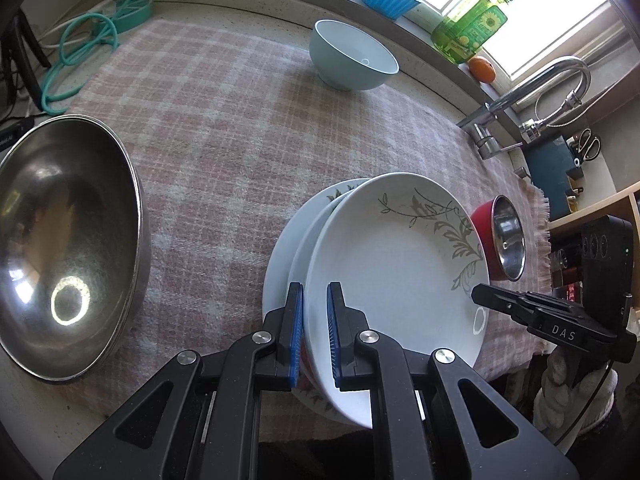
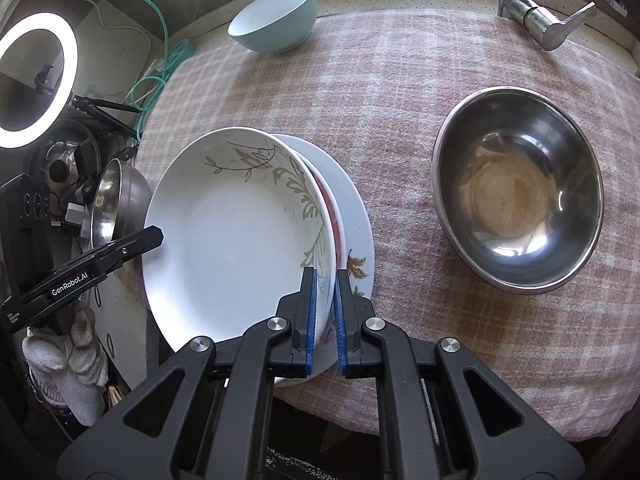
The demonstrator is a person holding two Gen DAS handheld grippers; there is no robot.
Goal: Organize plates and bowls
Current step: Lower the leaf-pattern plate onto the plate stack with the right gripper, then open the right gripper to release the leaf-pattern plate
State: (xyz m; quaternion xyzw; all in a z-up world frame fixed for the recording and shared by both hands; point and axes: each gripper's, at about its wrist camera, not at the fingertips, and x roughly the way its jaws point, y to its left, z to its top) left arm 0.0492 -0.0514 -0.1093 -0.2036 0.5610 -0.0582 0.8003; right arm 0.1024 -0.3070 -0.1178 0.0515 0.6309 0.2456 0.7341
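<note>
Clearly both grippers pinch the same top plate (image 1: 392, 264) by opposite rims: the left gripper (image 1: 315, 336) at lower centre of its view, the right gripper (image 2: 326, 316) likewise, each with jaws narrow on the rim. It sits tilted over two more plates (image 2: 356, 216) on the checked cloth (image 1: 224, 128), near the table's front edge. Such thin rim grips look risky; uneven lowering could let it slip, clatter onto the stack, or nudge the pile off the edge. A steel bowl (image 2: 520, 188) and blue bowl (image 1: 352, 56) sit well apart
</note>
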